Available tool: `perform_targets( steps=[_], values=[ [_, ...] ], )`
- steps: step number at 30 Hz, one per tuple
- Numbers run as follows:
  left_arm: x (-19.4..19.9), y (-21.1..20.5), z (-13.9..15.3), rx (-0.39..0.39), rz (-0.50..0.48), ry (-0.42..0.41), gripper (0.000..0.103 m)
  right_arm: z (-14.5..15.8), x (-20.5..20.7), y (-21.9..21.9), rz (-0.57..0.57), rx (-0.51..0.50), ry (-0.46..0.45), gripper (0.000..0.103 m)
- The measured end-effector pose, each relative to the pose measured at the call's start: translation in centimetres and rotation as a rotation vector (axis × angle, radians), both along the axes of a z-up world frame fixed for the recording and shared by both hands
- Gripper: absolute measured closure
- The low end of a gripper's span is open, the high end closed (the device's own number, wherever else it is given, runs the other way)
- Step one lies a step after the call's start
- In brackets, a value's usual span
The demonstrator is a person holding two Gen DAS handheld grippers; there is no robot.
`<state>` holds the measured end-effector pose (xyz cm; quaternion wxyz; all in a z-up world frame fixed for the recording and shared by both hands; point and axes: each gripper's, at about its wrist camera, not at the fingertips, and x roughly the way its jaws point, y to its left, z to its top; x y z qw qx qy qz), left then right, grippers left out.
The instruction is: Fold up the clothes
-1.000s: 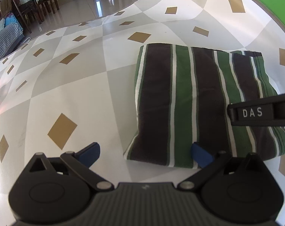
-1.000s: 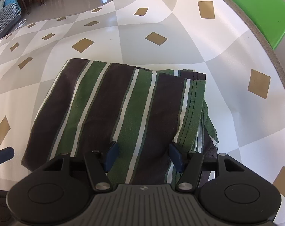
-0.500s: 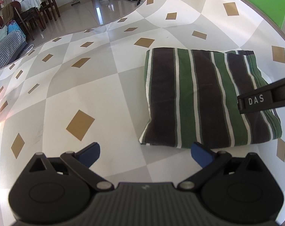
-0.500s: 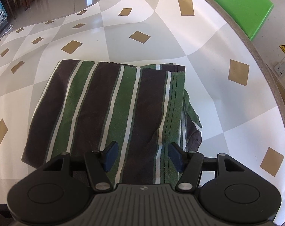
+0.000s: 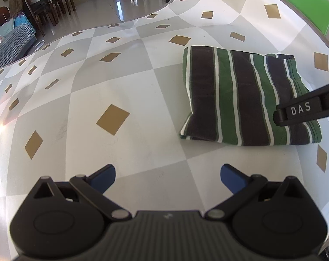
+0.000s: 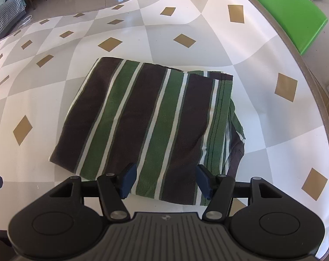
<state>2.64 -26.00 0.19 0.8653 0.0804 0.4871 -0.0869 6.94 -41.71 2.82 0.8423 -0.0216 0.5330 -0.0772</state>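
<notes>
Folded striped cloth [image 6: 147,121] on checked table [image 5: 121,82], left tool [image 5: 167,175] wide open, right tool [image 6: 164,179] apparently open, empty above cloth

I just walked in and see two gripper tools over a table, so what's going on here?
A person with a handheld gripper in each hand is folding clothes. A striped garment lies folded into a compact rectangle on the diamond-patterned tablecloth. Neither gripper holds it: the left gripper hangs open above bare cloth beside it, and the right gripper hangs open above its near edge. At the garment's right side some layers poke out unevenly.
</notes>
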Motion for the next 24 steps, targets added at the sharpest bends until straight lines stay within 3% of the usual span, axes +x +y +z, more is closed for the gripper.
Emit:
perform_targets(
  steps=[9,24],
  values=[
    [-2.1,3.8,0.5,0.018,0.053,-0.003,0.000,0.3,-1.4,4.5,0.121,-0.022,0.013,0.045],
    [-6.3,8.9,1.8,0.027,0.112,-0.018,0.000,-0.3,-4.3,10.4,0.218,0.013,0.025,0.045]
  ],
)
